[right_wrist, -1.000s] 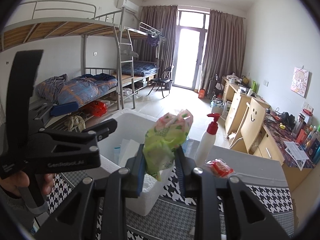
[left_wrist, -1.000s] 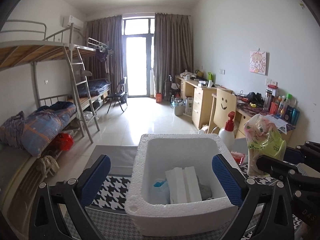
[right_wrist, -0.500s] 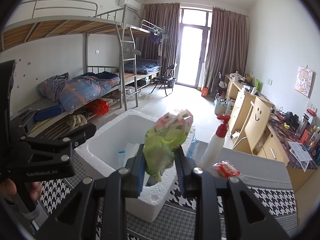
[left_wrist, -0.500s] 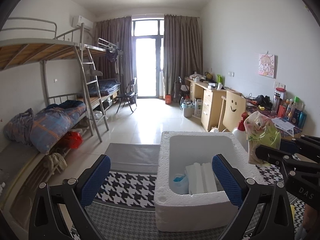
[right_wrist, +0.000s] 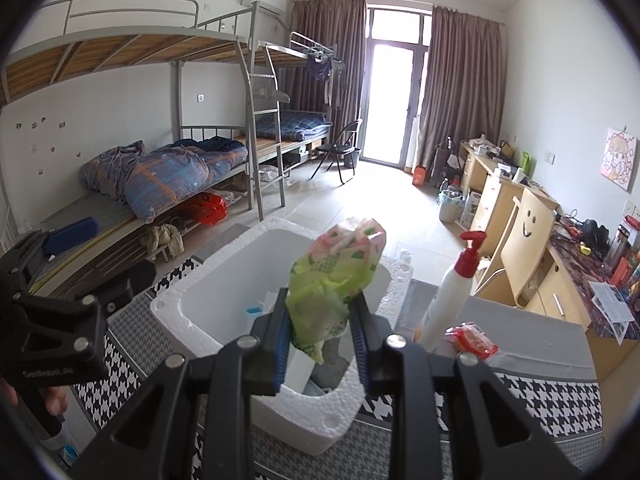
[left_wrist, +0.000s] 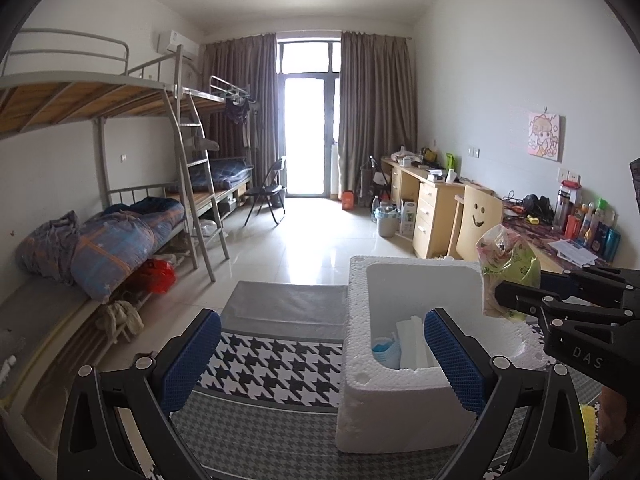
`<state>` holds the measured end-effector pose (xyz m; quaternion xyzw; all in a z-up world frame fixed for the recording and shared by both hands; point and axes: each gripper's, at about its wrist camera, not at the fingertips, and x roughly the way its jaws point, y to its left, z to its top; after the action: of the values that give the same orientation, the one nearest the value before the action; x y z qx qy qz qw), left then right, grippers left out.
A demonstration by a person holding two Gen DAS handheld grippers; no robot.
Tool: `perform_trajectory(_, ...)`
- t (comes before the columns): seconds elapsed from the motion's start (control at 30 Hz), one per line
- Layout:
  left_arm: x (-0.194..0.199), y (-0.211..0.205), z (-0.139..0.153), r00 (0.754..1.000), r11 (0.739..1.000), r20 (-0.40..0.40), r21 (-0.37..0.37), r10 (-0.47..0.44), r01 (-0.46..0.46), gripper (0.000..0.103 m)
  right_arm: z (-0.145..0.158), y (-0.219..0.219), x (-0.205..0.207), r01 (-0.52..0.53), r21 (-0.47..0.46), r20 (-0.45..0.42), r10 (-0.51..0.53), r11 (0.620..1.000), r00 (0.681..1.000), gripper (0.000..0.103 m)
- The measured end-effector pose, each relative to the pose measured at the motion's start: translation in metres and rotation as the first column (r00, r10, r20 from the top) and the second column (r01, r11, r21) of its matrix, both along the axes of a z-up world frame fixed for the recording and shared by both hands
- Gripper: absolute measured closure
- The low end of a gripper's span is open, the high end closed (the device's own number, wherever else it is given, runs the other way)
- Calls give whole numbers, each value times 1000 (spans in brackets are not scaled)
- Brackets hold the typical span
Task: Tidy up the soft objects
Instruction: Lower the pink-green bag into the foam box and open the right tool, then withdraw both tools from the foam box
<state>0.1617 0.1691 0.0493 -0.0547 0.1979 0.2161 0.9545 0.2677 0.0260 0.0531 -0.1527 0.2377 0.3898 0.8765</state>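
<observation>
A white foam box (left_wrist: 400, 396) (right_wrist: 192, 312) stands on the houndstooth cloth, holding white packs (left_wrist: 412, 342) and a small blue-and-white item (left_wrist: 384, 350). My right gripper (right_wrist: 322, 328) is shut on a green and pink floral plastic packet (right_wrist: 336, 280), held above the box's right rim; the packet also shows in the left wrist view (left_wrist: 506, 268). My left gripper (left_wrist: 320, 360) is open and empty, over the cloth at the box's left front; it shows at the left of the right wrist view (right_wrist: 80, 300).
A white pump bottle with a red top (right_wrist: 448, 300) and a red packet (right_wrist: 474, 340) sit on the table right of the box. A bunk bed (left_wrist: 100, 240) is at left, desks (left_wrist: 436, 208) and a smiley chair (left_wrist: 478, 220) at right.
My left gripper has shifted left, so the box now sits right of its centre. My right gripper has carried the packet over the box's rim, still shut on it.
</observation>
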Motion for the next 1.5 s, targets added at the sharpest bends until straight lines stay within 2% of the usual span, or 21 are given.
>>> perform_trajectory(0.6,-17,12,-6,999,999,0,-14,41,-41,1,-14,20,22,3,-40,-55,-5,999,998,70)
perform_trajectory(0.63,-17,12,-6,999,999,0,-18,44,-44,1,-16,22,22,1,-43,-62,-3,999,998,68)
perform_trajectory(0.7,-19,13,-7,999,999,0,-23,46,-46,1,-17,24,24,-3,-54,-73,-1,999,997,54)
perform_trajectory(0.8,-19,13,-7,999,999,-2,-20,46,-47,1,-19,25,23,-12,-56,-65,8,998,998,46)
perform_trajectory(1.13,-19,2,-4,1000,1000,0,-16,25,-25,1,-6,8,15,-3,-21,-53,2,1000,999,36)
perform_trajectory(1.4,-25,-8,0,1000,1000,8,-9,14,-14,1,1,-6,7,6,11,-38,-5,1000,999,24)
perform_trajectory(1.5,-28,-11,2,1000,1000,11,-4,9,-9,1,3,-10,3,6,17,-35,-5,1000,999,23)
